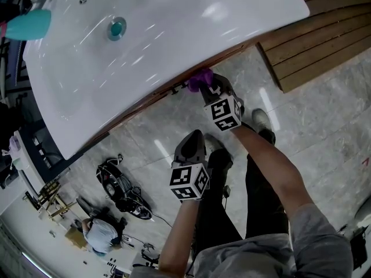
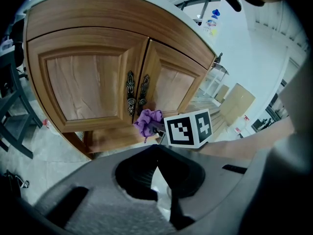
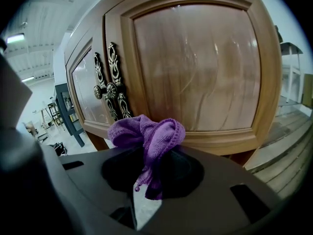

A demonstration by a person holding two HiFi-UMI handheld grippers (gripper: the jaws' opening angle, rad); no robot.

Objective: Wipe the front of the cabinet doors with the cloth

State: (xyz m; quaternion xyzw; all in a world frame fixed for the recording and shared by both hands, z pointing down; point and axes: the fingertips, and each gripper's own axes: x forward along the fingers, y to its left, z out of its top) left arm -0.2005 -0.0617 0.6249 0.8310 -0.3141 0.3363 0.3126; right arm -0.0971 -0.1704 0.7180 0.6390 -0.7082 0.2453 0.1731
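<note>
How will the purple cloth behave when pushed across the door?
The purple cloth bunches and droops over the right gripper, so it is probably floppy and light. Its fuzzy surface would likely drag rather than slide on the cabinet door. With only a fold pinched, it may shift or tug loose.

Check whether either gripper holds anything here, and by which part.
The right gripper is shut on the purple cloth, pinching a bunched fold, with most of the wad bulging past the jaws. The left gripper is shut and empty.
</note>
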